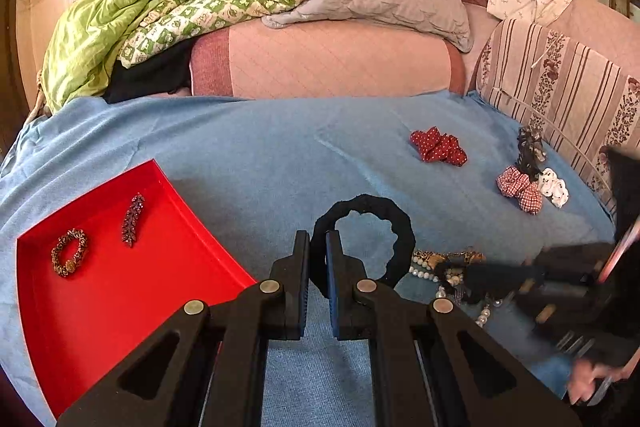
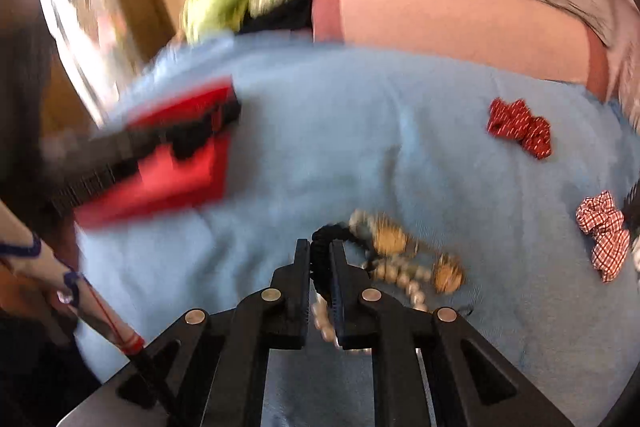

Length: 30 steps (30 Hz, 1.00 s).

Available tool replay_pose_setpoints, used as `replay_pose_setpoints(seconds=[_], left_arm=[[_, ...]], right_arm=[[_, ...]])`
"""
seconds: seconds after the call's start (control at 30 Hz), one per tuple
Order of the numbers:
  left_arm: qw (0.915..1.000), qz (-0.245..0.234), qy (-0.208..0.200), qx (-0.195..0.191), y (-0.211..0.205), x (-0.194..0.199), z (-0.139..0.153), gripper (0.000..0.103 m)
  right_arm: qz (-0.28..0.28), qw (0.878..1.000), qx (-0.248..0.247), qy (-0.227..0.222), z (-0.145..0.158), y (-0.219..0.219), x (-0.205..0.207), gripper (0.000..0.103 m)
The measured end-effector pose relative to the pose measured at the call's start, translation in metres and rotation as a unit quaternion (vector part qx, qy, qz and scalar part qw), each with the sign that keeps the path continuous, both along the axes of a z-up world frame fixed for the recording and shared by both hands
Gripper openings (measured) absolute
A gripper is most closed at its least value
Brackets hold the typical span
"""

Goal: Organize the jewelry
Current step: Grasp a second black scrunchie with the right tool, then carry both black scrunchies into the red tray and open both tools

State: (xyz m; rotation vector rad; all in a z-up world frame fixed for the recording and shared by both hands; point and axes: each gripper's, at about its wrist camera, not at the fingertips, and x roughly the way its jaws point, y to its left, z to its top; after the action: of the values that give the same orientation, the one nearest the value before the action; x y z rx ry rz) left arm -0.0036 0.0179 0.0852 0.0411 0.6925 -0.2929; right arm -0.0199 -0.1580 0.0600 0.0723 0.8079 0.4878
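Observation:
My left gripper [image 1: 318,247] is shut on a black scrunchie [image 1: 396,219] and holds it just right of the red tray [image 1: 120,307]. The tray holds a beaded bracelet [image 1: 69,253] and a dark leaf-shaped brooch [image 1: 133,221]. My right gripper [image 2: 320,255] is shut on a black hair tie [image 2: 326,233] tangled in a pile of pearl beads and gold pieces [image 2: 404,263] on the blue blanket; it shows in the left wrist view [image 1: 492,277] over the same pile [image 1: 444,267]. The right wrist view is blurred.
On the blue blanket [image 1: 260,155] lie a red dotted scrunchie [image 1: 438,145], a red checked scrunchie [image 1: 520,187], a white one [image 1: 554,187] and a dark hair clip [image 1: 528,151]. Pillows and a green quilt [image 1: 140,11] are piled behind. A striped cushion [image 1: 560,87] borders the right.

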Motion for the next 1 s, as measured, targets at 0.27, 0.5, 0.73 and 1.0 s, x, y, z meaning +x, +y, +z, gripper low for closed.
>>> replay_pose_setpoints(seconds=[0.27,0.5,0.73,1.0], left_arm=[[1.0000,-0.003,-0.001,0.009,-0.004,-0.002,-0.001,0.008],[0.9998,0.001,-0.001,0.019,-0.004,-0.001,-0.002,0.008],[0.9996,0.004,-0.006,0.029,-0.004,-0.003,-0.002,0.008],[0.9993,0.015,-0.014,0.030,0.007,-0.007,0.002,0.008]], right_arm=[[-0.027,0.996,0.063,-0.059,0.028,-0.008,-0.004,0.010],[-0.026,0.996,0.068,-0.056,0.030,-0.005,-0.001,0.010],[-0.022,0.995,0.083,-0.054,0.036,0.002,-0.004,0.010],[-0.021,0.994,0.102,-0.047,0.037,0.016,-0.001,0.010]])
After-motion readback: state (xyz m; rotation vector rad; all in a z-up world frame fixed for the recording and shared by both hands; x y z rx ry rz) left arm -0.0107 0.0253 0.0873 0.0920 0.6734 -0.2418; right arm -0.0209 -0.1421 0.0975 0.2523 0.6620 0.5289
